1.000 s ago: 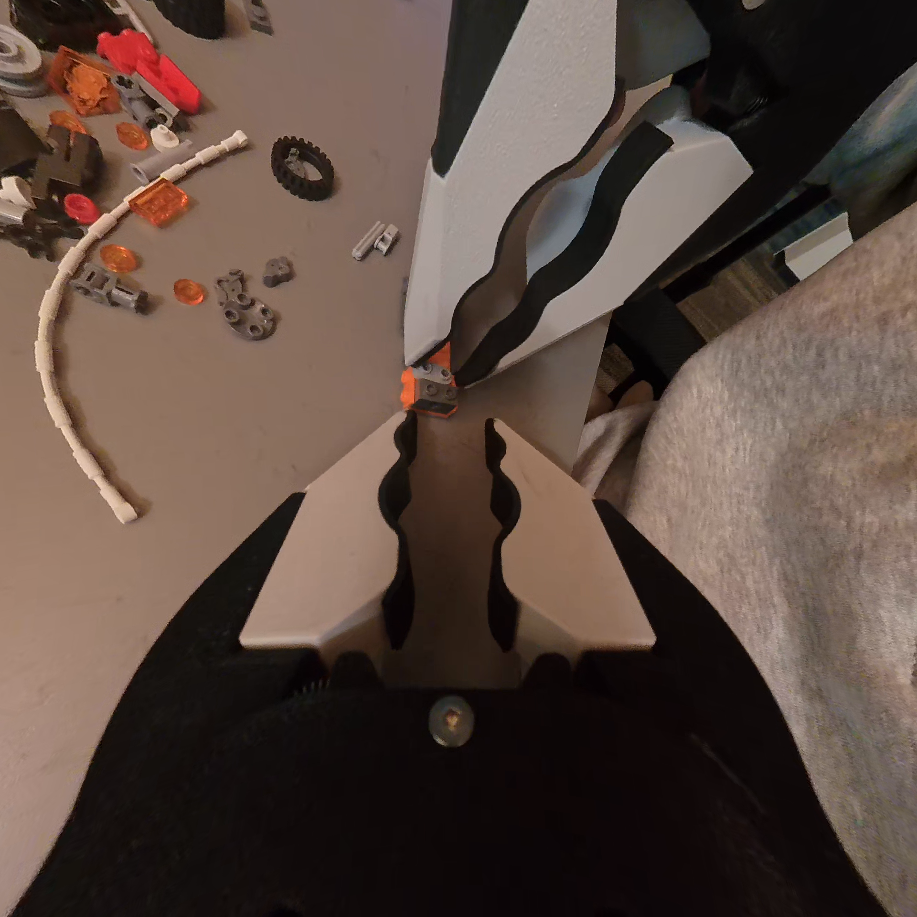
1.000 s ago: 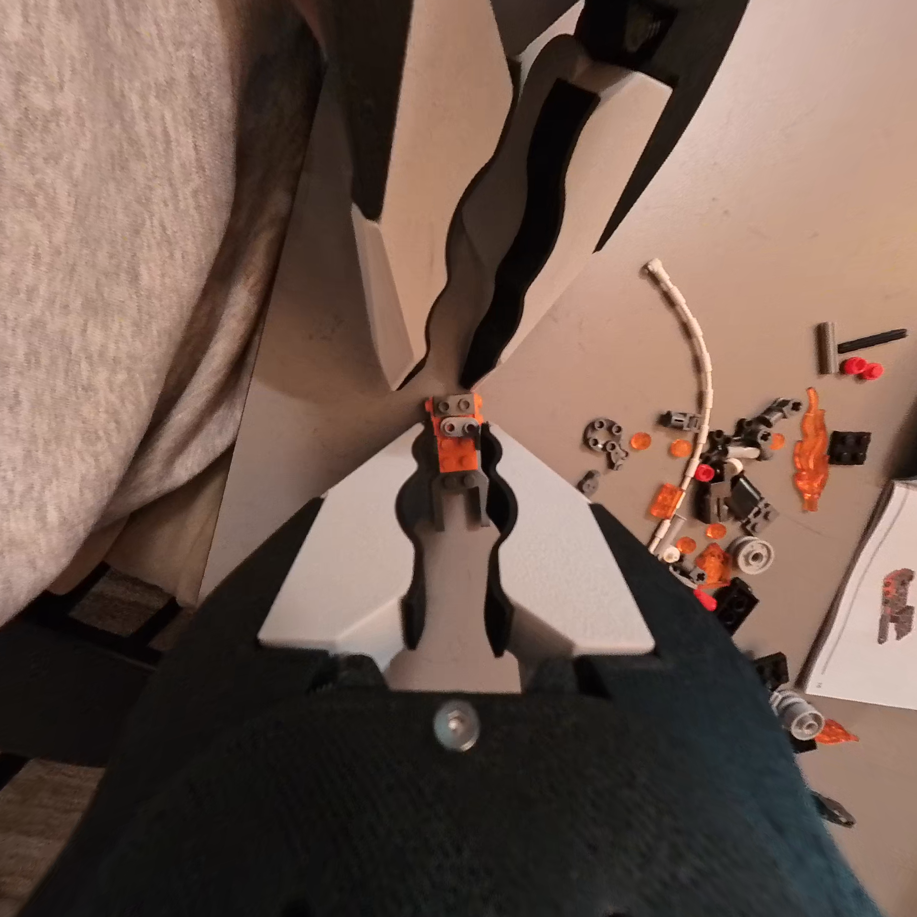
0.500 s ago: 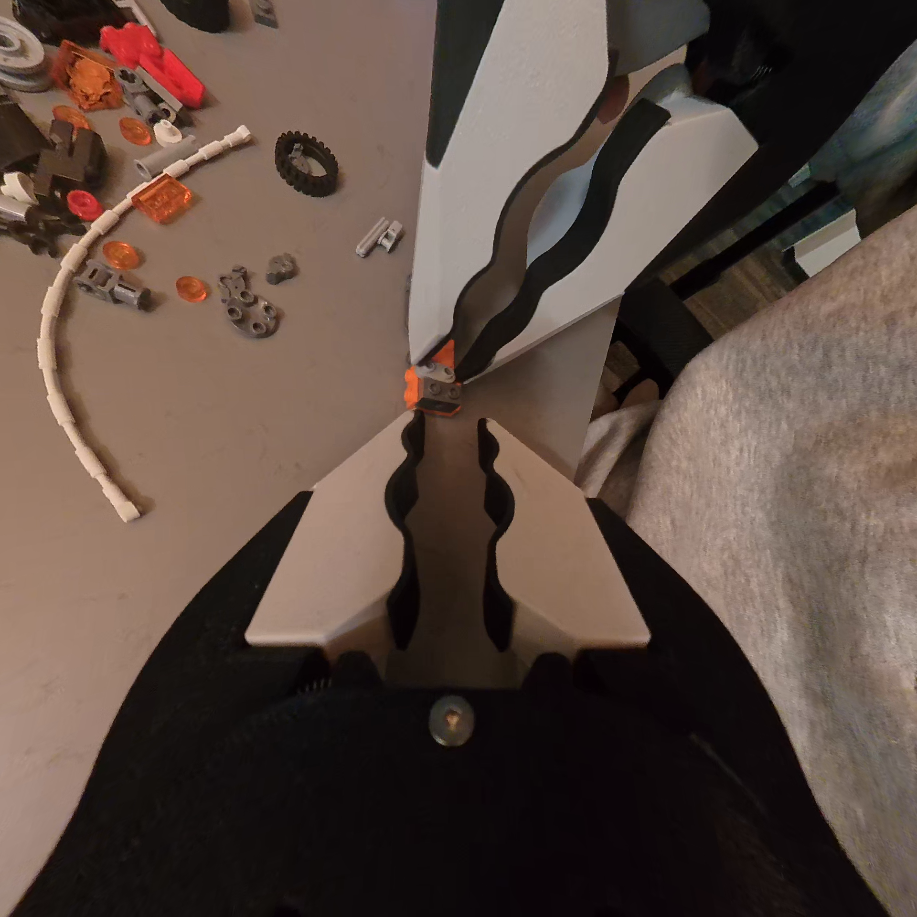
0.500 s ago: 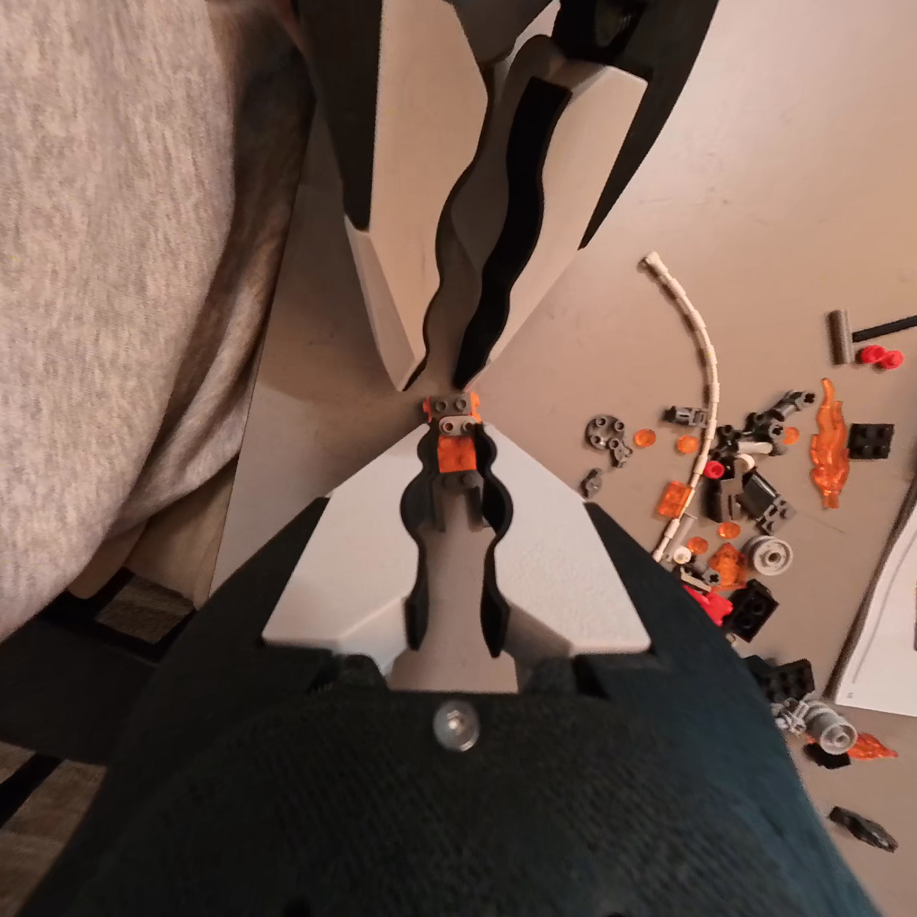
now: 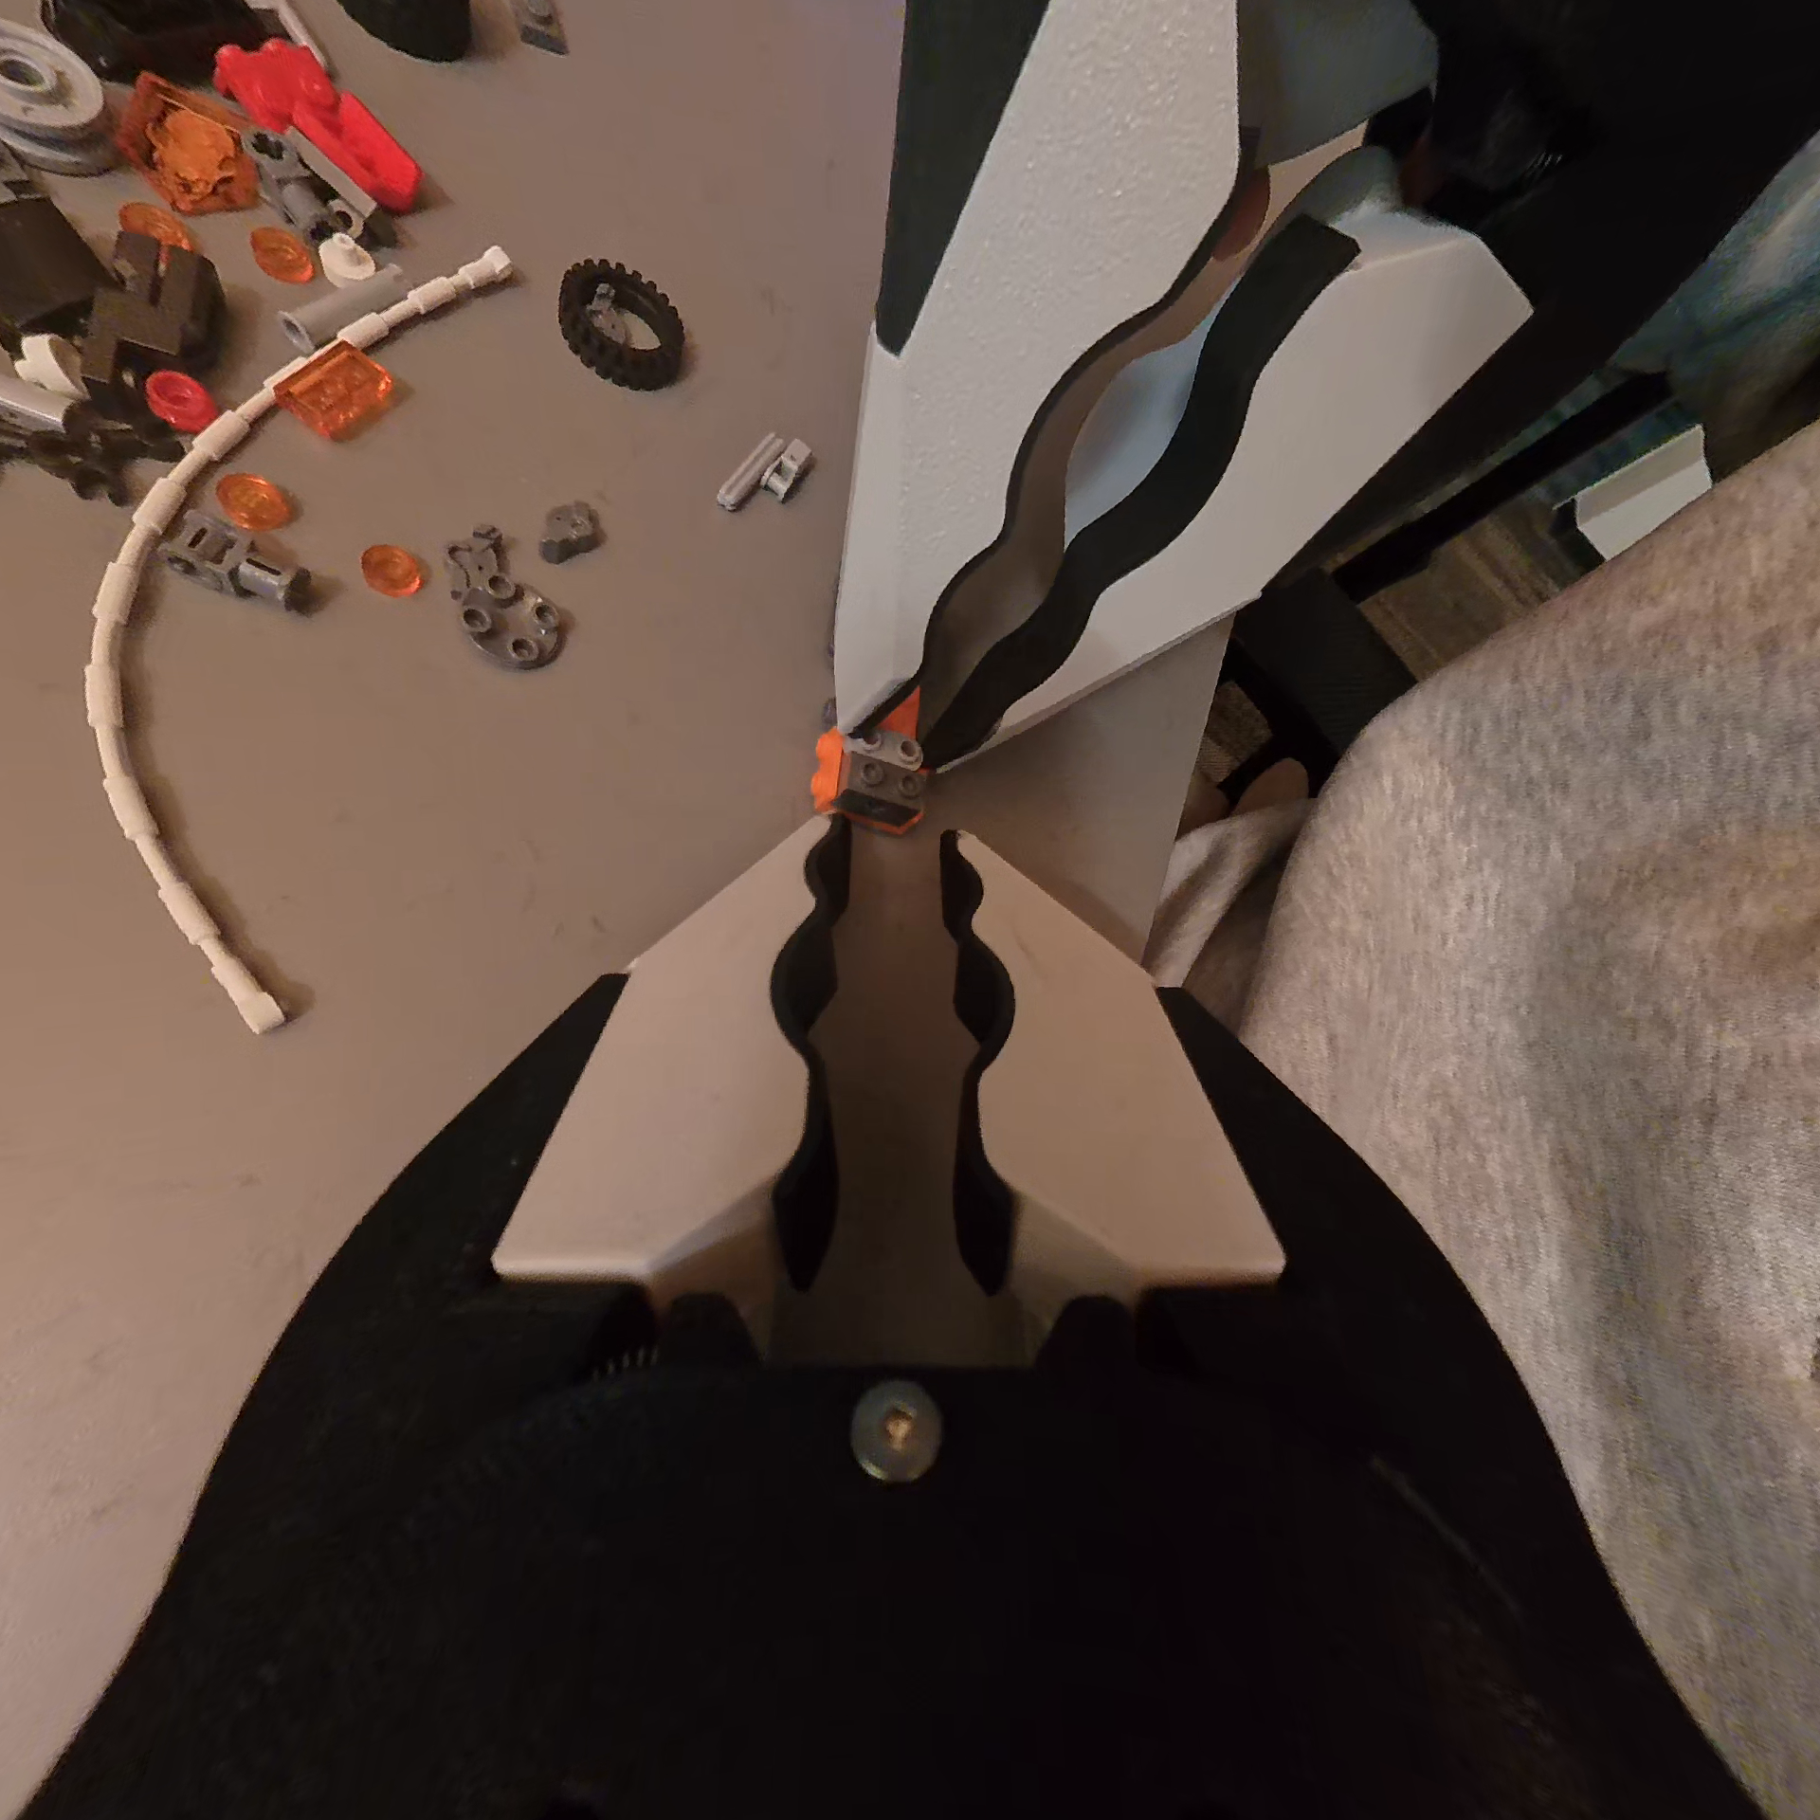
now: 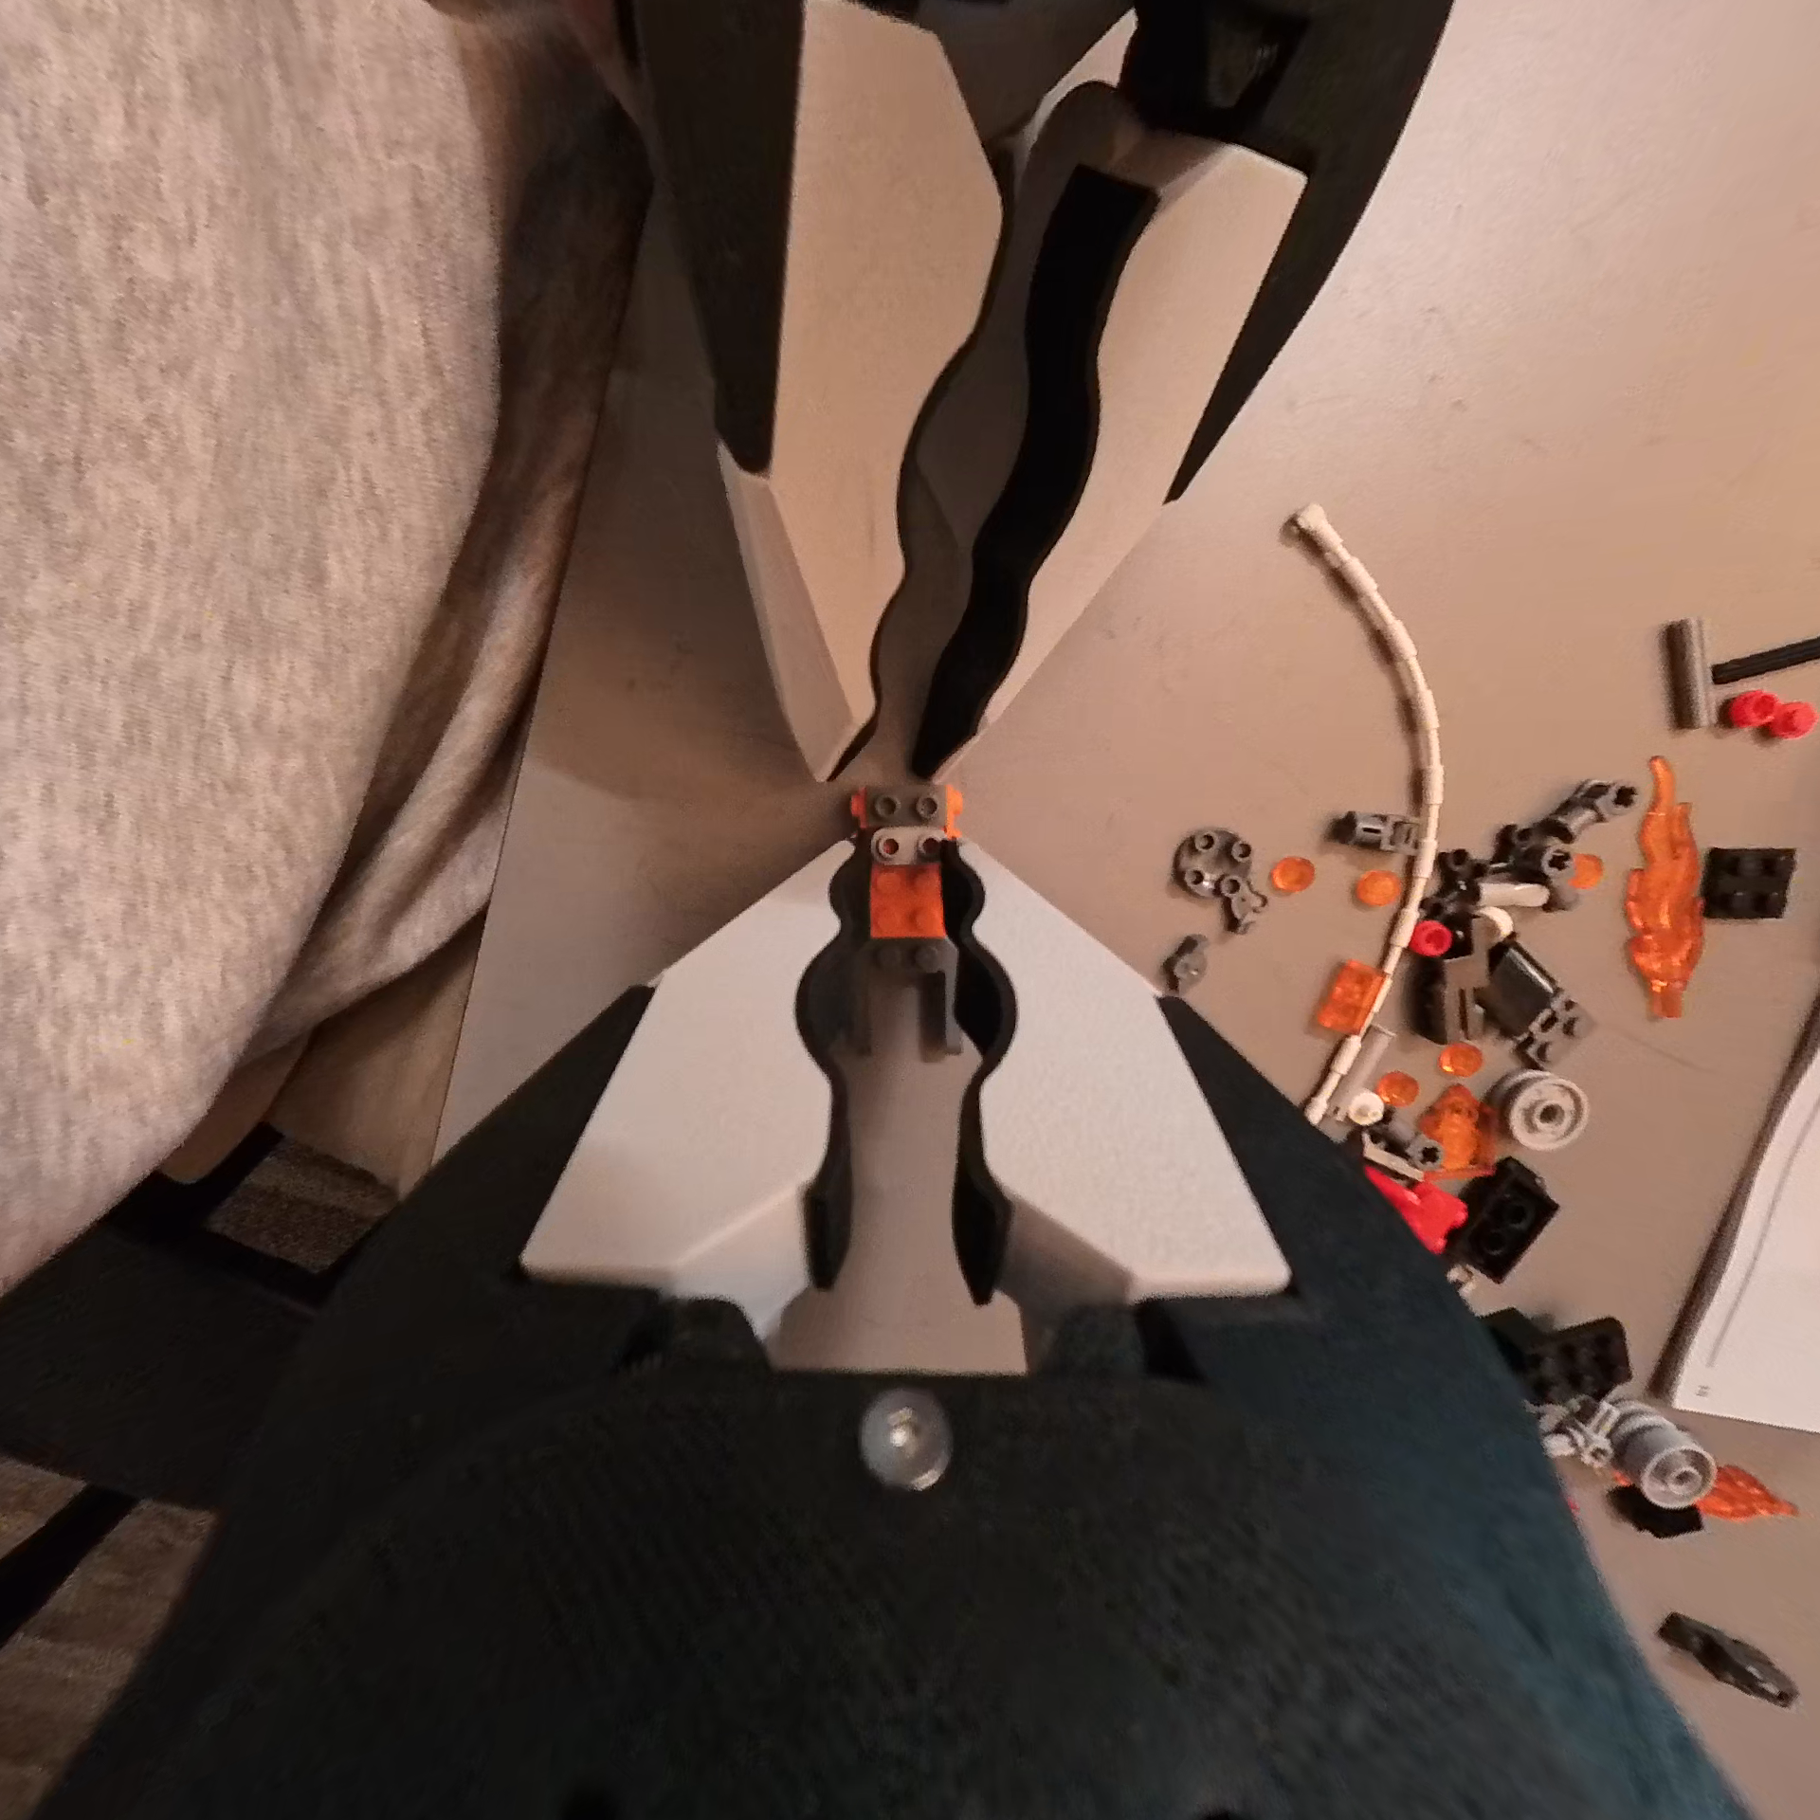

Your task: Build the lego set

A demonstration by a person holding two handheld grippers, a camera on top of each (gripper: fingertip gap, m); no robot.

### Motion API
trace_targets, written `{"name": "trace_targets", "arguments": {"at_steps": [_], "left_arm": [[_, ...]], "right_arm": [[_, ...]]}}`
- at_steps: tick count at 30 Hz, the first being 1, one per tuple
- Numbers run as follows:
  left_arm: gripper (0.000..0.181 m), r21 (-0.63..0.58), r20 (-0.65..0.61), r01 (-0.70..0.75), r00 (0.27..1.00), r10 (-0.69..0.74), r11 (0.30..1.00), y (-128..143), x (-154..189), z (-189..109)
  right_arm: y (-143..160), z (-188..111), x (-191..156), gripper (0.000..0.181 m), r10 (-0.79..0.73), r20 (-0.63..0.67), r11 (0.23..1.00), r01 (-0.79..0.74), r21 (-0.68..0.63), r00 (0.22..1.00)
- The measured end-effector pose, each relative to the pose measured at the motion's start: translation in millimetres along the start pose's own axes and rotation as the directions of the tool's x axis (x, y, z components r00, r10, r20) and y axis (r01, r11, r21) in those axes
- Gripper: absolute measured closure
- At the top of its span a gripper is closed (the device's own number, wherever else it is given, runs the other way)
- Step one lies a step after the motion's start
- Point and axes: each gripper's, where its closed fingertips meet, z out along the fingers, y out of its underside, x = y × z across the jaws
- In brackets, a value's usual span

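Observation:
A small orange and grey lego assembly (image 6: 906,901) sits clamped between the fingers of my right gripper (image 6: 904,867), with its studded end sticking out past the tips. In the left wrist view the assembly (image 5: 877,783) hangs at the tip of the right gripper (image 5: 901,734), which reaches in from above. My left gripper (image 5: 894,852) is narrowly open and empty, its tips just short of the assembly's end. In the right wrist view the left gripper (image 6: 881,763) comes from the top, tip to tip with mine.
Loose parts lie on the tan table (image 5: 394,886): a white ribbed hose (image 5: 148,611), a black tyre (image 5: 620,325), an orange plate (image 5: 335,389), a red piece (image 5: 315,128), an orange flame (image 6: 1664,886). A white booklet (image 6: 1763,1261) lies at the right. A person's grey sleeve (image 5: 1527,985) is beside the table edge. My left and right fingertips are right by each other. My right tips are roughly 10 cm from the orange plate (image 5: 335,389). Seen from the right wrist view (image 6: 1355,995) as well.
The left gripper's jaws have narrowed a little near the assembly's end. The right gripper keeps its hold. Both views have drifted slightly.

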Motion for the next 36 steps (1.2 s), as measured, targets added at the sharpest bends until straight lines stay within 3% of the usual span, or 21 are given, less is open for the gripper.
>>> {"name": "trace_targets", "arguments": {"at_steps": [17,36], "left_arm": [[0.171,-0.007,0.029,-0.003,1.000,0.003,1.000,0.2,-3.2,1.4],[0.181,-0.015,0.078,-0.014,0.997,0.015,1.000,0.6,-8.3,2.7]], "right_arm": [[1.5,1.4,-2.2,0.169,0.041,0.016,0.999,-0.041,-0.008,0.999],[2.9,3.1,-2.0,0.169,0.030,0.016,0.994,-0.028,-0.102,0.999]]}}
